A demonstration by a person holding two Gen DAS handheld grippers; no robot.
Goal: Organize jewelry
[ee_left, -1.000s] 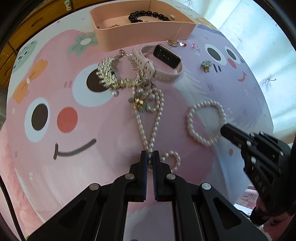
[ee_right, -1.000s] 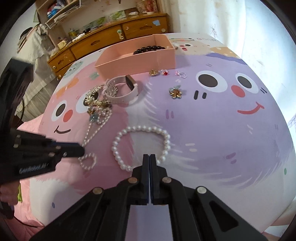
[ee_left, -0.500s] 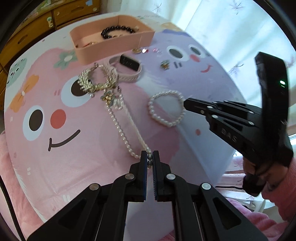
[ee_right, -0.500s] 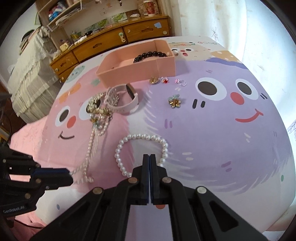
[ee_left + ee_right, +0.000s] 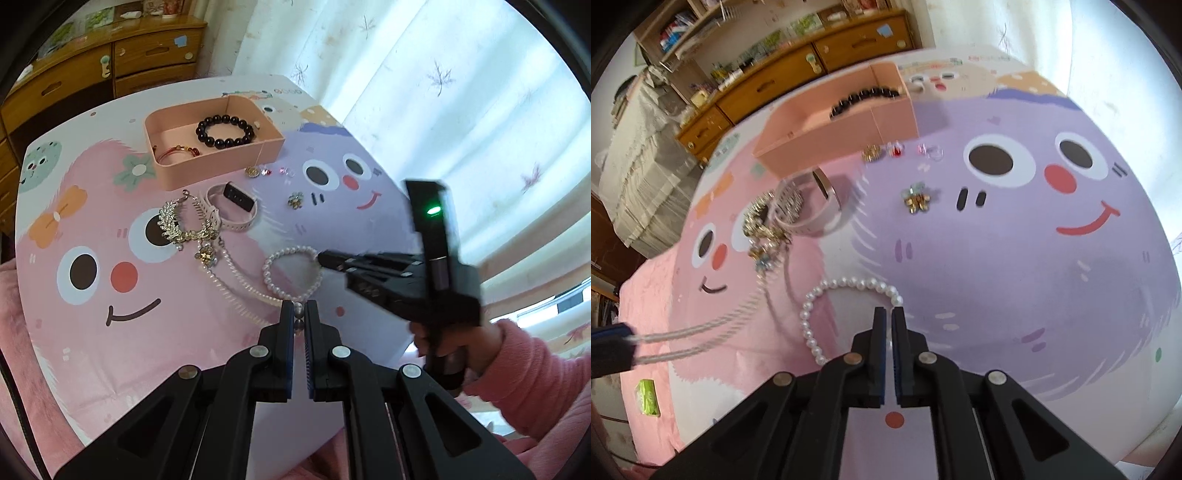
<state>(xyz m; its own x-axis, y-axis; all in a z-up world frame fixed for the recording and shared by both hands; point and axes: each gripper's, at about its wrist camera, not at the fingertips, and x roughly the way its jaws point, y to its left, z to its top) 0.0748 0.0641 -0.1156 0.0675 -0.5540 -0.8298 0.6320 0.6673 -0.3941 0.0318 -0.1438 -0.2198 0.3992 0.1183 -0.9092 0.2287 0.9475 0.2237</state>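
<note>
I hold the pearl necklace [image 5: 236, 275] in my left hand-held gripper [image 5: 299, 314]; its jaws are closed on the end of the strand, and a few pearls show between the blue pads. From there the two lines of pearls run, lifted and stretched, down to the gold pendant [image 5: 207, 254], which lies on the bench [image 5: 92, 332] near the silver leaf-shaped piece [image 5: 173, 225]. My right hand-held gripper [image 5: 889, 314] is nearly closed, with only a thin gap between its pads and nothing inside. Its tips stand over the near side of the pearl bracelet [image 5: 827, 302], which lies flat on the bench just beside the necklace. I cannot tell if the tips touch the pearls. In the left view I see a hand [image 5: 461, 343] in a pink sleeve holding this gripper.

Further away lies a pale pink smartwatch [image 5: 232, 206], and beyond it a small flower brooch [image 5: 295, 199] and some little earrings [image 5: 269, 171]. Behind them stands the pink tray [image 5: 207, 162]. Inside it are a black bead bracelet [image 5: 225, 131] and a red string bracelet [image 5: 177, 153]. A wooden dresser [image 5: 110, 70] stands behind the bench.
</note>
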